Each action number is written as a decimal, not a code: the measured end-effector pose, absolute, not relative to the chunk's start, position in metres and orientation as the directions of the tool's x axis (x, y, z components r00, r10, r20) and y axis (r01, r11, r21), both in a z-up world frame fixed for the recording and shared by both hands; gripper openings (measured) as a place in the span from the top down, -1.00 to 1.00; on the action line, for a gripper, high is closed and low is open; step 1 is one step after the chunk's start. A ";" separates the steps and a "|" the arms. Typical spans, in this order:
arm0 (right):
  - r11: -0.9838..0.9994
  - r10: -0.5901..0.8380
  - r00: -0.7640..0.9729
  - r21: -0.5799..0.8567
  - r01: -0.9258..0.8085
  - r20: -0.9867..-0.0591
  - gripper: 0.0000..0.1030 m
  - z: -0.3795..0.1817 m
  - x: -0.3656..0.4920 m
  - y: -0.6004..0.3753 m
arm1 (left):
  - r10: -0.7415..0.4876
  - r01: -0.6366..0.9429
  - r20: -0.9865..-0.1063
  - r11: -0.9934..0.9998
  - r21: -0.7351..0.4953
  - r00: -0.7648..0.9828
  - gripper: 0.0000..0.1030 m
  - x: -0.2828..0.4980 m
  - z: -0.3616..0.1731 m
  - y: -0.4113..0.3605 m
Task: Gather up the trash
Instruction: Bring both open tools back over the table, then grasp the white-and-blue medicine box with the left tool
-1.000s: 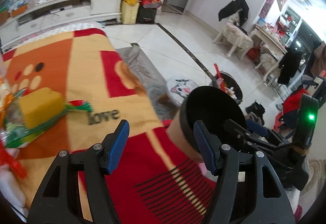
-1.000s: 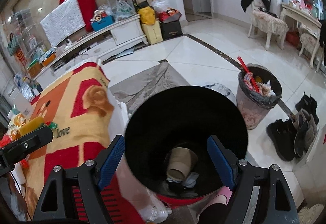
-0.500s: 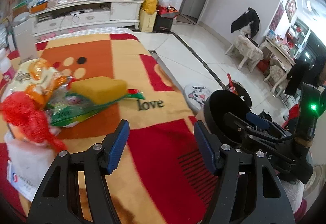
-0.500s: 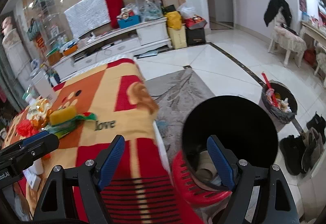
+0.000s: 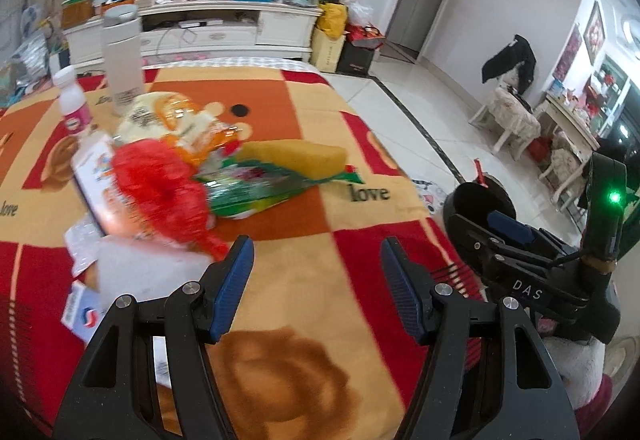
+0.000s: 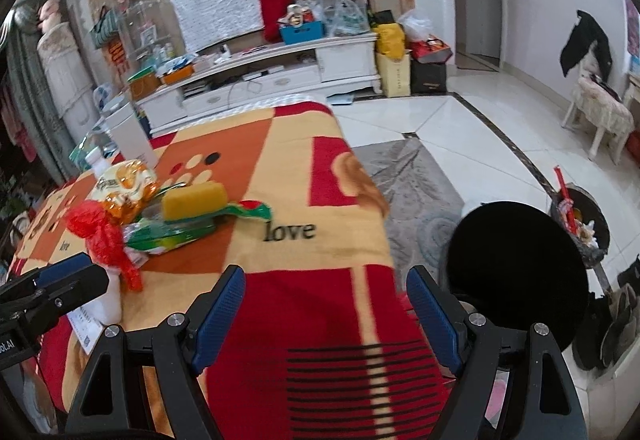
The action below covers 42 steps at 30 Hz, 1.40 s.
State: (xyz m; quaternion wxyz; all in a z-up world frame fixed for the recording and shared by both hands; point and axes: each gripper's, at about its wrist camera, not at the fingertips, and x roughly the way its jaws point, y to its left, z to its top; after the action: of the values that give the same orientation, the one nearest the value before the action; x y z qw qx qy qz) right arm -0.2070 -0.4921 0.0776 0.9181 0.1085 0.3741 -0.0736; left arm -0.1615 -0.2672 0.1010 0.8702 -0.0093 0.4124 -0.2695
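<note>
A heap of trash lies on the blanket-covered table [image 5: 320,224]: a red crumpled bag [image 5: 160,192], a green wrapper [image 5: 256,192], a yellow sponge [image 5: 296,156] and an orange-and-white snack bag [image 5: 168,116]. The same heap shows in the right wrist view, with the yellow sponge [image 6: 194,200] and red bag [image 6: 100,236]. My left gripper [image 5: 316,280] hovers open just short of the heap, nothing between its fingers. My right gripper [image 6: 326,304] is open and empty over the table's near edge. A black-lined bin [image 6: 516,272] stands beside the table at the right.
A tall white bottle [image 5: 122,56] and a small pink-labelled bottle [image 5: 74,104] stand behind the heap. White papers [image 5: 120,272] lie at its near side. A second full bin [image 6: 580,224] and shoes [image 6: 616,320] are on the tiled floor at the right.
Both grippers have swung left from the black bin toward the table. The trash heap has come into fuller view ahead of the left gripper, and the bin has slid to the right edge.
</note>
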 end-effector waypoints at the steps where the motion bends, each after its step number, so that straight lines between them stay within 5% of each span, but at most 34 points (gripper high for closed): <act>1: 0.967 -0.049 0.708 0.144 0.209 -0.704 -0.57 0.077 -0.206 -0.489 | -0.470 0.452 -0.716 0.860 -0.238 0.516 -0.26 -0.162 0.100 -0.260; 25: 0.981 0.176 0.618 0.190 -0.043 -0.766 -0.57 0.041 -0.167 -0.392 | -0.369 0.281 -0.797 0.924 -0.260 0.478 -0.26 -0.171 0.054 -0.153; 42: 0.980 0.187 0.602 0.188 -0.062 -0.777 -0.57 0.043 -0.165 -0.384 | -0.198 0.287 -0.825 0.957 -0.046 0.529 -0.26 -0.138 0.034 -0.189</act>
State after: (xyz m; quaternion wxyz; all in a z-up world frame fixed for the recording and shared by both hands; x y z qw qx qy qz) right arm -0.1652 -0.3844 0.0425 0.8921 0.0709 0.4408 0.0698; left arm -0.1376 -0.1889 0.0335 0.8730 0.0476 0.4651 -0.1388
